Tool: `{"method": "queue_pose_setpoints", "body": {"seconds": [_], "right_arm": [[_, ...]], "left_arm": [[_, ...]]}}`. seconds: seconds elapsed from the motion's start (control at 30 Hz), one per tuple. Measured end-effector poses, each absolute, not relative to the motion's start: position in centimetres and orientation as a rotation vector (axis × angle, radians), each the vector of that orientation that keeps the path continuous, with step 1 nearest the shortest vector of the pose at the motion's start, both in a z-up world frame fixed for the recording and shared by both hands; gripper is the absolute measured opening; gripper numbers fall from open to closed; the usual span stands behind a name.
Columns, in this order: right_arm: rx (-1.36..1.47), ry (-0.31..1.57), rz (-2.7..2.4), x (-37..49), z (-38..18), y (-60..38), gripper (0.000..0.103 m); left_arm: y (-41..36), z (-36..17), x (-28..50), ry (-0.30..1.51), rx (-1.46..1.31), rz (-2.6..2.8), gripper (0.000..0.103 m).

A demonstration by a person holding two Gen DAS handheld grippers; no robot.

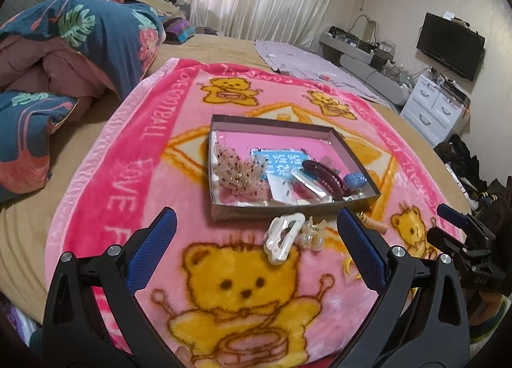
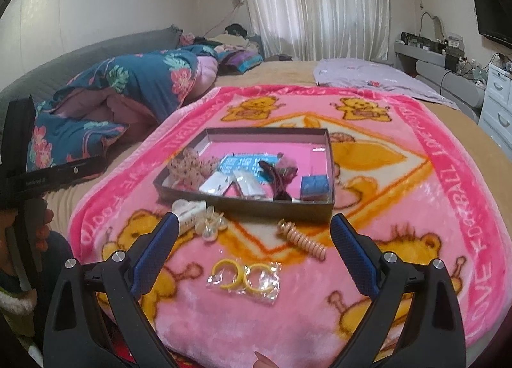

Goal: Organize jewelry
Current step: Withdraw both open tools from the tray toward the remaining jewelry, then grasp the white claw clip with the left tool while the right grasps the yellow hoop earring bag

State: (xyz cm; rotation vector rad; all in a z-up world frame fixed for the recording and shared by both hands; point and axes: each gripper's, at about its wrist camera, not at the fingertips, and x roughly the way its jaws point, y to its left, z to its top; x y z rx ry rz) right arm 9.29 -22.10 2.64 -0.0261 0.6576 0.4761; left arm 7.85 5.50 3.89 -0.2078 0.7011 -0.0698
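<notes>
A shallow dark box [image 1: 281, 206] [image 2: 243, 204] with a pink floor sits on the pink bear blanket [image 1: 134, 182] [image 2: 448, 195]. It holds a beaded flower piece [image 1: 238, 169], a dark red hair clip [image 1: 326, 175], small packets and a blue cube [image 2: 314, 186]. In front of it lie a white claw clip [image 1: 281, 236] [image 2: 188, 212], a clear claw clip [image 1: 312, 235] [image 2: 209, 224], a peach spiral hair tie [image 2: 302, 240] and yellow hoops in a plastic bag [image 2: 244, 276]. My left gripper [image 1: 256, 236] is open above the white clip. My right gripper [image 2: 254, 238] is open above the hoops and spiral tie.
A folded floral quilt [image 1: 64, 57] [image 2: 128, 89] lies at the left on the bed. A lilac cloth [image 1: 307, 63] [image 2: 377, 79] lies beyond the blanket. White drawers [image 1: 435, 105] and a television [image 1: 451, 44] stand at the right. The other gripper's body [image 2: 22, 156] shows at the right wrist view's left edge.
</notes>
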Motion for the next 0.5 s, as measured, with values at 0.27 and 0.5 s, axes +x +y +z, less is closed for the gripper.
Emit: {"method": "queue_pose_setpoints", "body": {"seconds": [0.27,0.5], "right_arm": [[-0.023,0.746,0.472,9.5,-0.2,-21.6,0.095],[-0.080,0.788,0.458,9.5,-2.4,-20.4,0.095]], "left_arm": [[4.6,1.3,8.6,0.777,-0.187,-0.082,0.094],[3.6,-1.0,9.4,0.838,-0.162,-0.095,0.094]]}}
